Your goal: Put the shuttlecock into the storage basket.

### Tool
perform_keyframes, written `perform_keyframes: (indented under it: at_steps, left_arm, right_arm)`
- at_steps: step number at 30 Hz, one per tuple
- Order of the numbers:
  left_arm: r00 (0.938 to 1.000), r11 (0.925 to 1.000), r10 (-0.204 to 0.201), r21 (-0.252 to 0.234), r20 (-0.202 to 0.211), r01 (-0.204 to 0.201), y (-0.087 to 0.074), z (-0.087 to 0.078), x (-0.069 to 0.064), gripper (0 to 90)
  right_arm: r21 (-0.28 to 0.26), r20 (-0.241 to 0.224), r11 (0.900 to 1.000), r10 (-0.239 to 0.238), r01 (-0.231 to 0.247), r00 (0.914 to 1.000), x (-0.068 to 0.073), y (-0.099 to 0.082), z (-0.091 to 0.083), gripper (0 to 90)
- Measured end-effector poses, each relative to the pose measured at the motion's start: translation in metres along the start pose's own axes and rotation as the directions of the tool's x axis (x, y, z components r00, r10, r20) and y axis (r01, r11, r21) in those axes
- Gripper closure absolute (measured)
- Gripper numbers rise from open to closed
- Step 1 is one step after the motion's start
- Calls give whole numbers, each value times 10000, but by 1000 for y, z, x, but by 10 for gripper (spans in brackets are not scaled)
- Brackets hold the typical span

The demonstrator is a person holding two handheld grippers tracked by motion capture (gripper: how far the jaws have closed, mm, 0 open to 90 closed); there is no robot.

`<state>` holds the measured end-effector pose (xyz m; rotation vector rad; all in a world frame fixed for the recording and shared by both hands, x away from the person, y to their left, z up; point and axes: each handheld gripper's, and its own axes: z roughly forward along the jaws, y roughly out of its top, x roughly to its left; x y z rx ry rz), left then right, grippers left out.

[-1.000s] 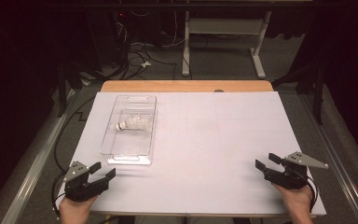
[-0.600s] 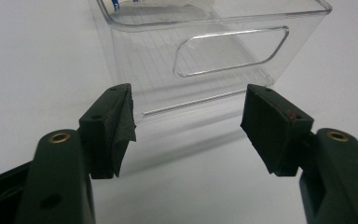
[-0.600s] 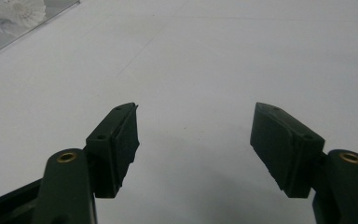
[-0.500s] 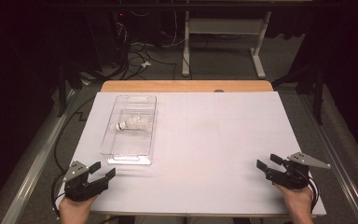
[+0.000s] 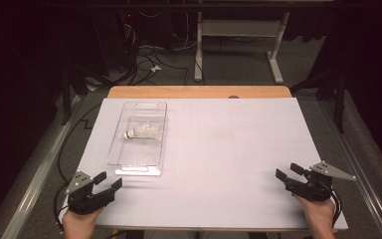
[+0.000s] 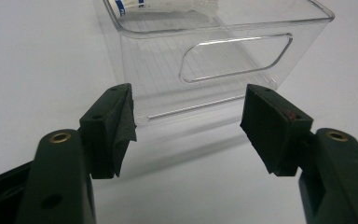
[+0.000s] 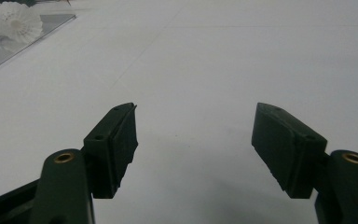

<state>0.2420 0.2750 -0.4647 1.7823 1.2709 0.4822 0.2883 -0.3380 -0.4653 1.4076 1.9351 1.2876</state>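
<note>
My left tool (image 5: pixel 108 183) rests at the near left corner of the tabletop (image 5: pixel 229 149), its jaws spread wide with nothing between them. I have it pointed at the clear plastic bin (image 5: pixel 140 133), which lies just ahead on the white sheet, so that the short end wall with the handle cutout (image 6: pixel 235 56) faces me in the left gripper view. That wall sits near the jaws but apart from them; nothing touches yet. I judge this a ready stance: the wide gap lets me take either the rim or whatever lies inside.

Inside the bin lies a white shuttlecock (image 5: pixel 142 132) on its side, its cork end toward the bin's left wall. It sits about midway along the bin, so I would have to reach over the near wall to get at it.

My right tool (image 5: pixel 288 175) waits at the near right corner, well apart from the bin, its jaws likewise gaping and empty over bare sheet. From there the shuttlecock (image 7: pixel 14 21) shows far off.
</note>
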Motion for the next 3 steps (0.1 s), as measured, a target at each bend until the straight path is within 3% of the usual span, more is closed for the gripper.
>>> perform_keyframes:
  at_steps: [3]
  left_arm:
    - [10000, 10000, 8, -6, 2, -8, 0, 0, 0, 353]
  right_arm:
    - [-3, -4, 10000, -27, 27, 10000, 0, 0, 1, 315]
